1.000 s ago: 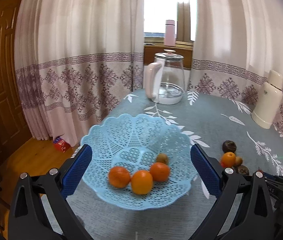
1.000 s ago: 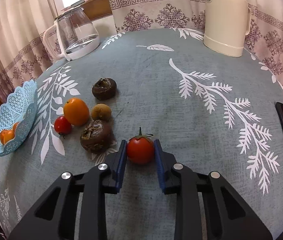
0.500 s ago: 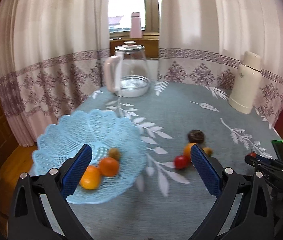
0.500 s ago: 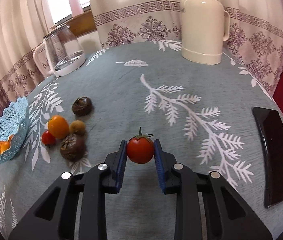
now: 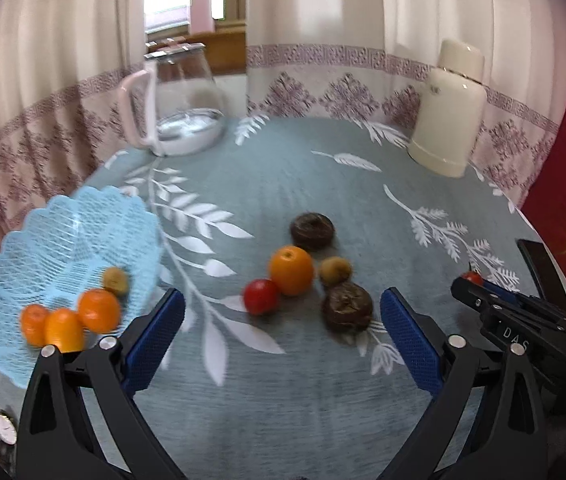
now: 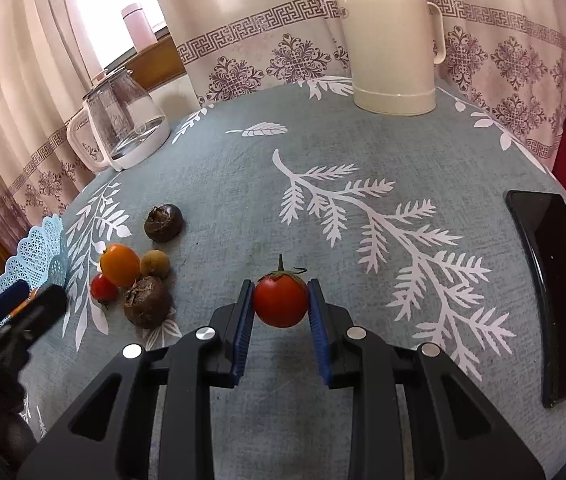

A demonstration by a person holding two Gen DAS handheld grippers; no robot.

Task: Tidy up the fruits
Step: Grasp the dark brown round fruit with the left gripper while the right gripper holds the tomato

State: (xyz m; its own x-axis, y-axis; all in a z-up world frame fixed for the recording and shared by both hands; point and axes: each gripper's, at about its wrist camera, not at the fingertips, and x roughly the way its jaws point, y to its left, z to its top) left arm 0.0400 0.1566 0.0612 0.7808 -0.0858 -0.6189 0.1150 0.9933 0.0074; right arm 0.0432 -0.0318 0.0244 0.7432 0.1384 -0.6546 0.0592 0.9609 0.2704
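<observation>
My right gripper [image 6: 281, 312] is shut on a red tomato [image 6: 281, 300], held above the tablecloth; in the left wrist view that gripper [image 5: 468, 282] shows at the right with the tomato [image 5: 472, 278] at its tip. My left gripper [image 5: 282, 338] is open and empty, facing a loose group on the cloth: an orange [image 5: 291, 270], a small red tomato [image 5: 260, 296], a small brown fruit [image 5: 335, 270] and two dark wrinkled fruits [image 5: 312, 230] [image 5: 348, 307]. The blue lattice basket [image 5: 63, 232] at left holds three oranges [image 5: 97, 310] and a small brown fruit [image 5: 115, 280].
A glass kettle [image 5: 181, 104] stands at the back left and a cream thermos [image 5: 449, 108] at the back right. A black phone [image 6: 551, 264] lies near the table's right edge. A wristwatch [image 5: 5, 428] lies at the front left. Curtains hang behind the table.
The left gripper has swung right, from over the basket to facing the loose fruit. The right gripper has risen with the tomato and now sees the left gripper at its left.
</observation>
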